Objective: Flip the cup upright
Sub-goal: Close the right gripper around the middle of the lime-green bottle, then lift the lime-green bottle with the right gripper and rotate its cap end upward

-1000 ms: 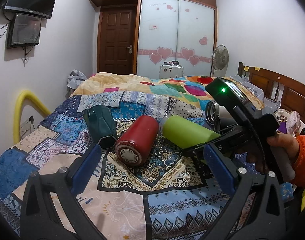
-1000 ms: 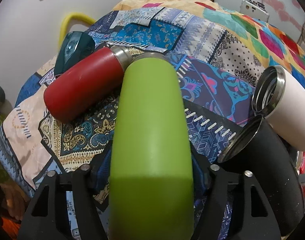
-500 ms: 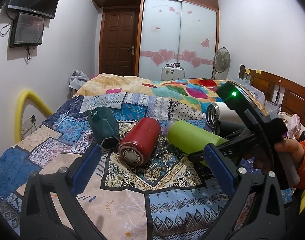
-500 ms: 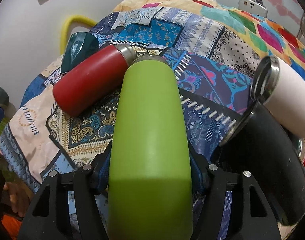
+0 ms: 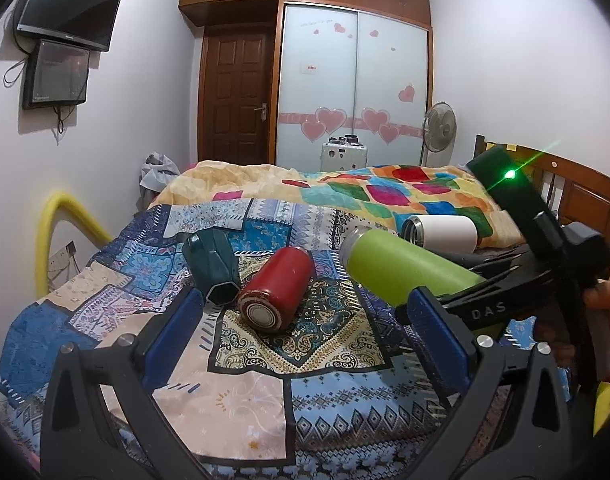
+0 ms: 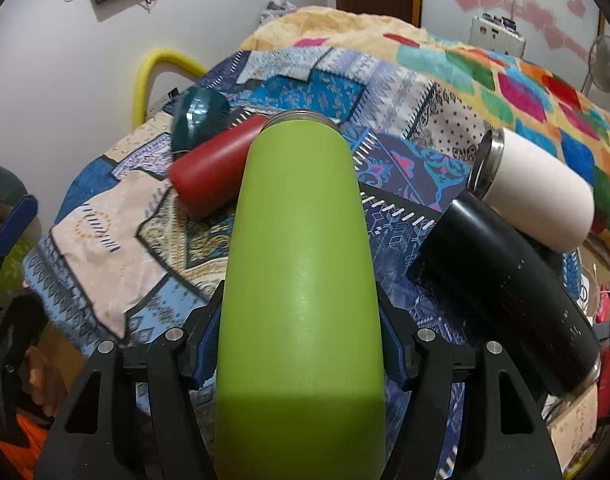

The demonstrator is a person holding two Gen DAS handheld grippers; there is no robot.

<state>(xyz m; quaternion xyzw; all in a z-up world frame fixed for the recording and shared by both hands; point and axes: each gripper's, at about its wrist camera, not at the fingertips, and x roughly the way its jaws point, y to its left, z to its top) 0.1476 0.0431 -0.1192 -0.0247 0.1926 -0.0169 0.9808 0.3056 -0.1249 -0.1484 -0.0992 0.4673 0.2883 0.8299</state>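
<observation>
My right gripper (image 6: pixel 301 356) is shut on the lime green cup (image 6: pixel 301 264), held lifted off the bed with its steel mouth tilted away and upward. The green cup also shows in the left wrist view (image 5: pixel 405 268), clamped by the right gripper (image 5: pixel 433 300) at the right. My left gripper (image 5: pixel 305 336) is open and empty, low over the near part of the patchwork bedspread (image 5: pixel 245 392). A red cup (image 5: pixel 277 296), a dark teal cup (image 5: pixel 213 264), a white cup (image 5: pixel 441 234) and a black cup (image 6: pixel 501 292) lie on their sides.
A colourful blanket (image 5: pixel 365 192) covers the far half of the bed. A yellow padded rail (image 5: pixel 61 220) stands at the left edge by the wall. The wooden headboard (image 5: pixel 577 192) is at the right. A fan (image 5: pixel 439 124) and wardrobe stand at the back.
My right gripper has lifted the green cup off the bed and tilted its mouth upward. The black and white cups now show apart from it. The left gripper stays open.
</observation>
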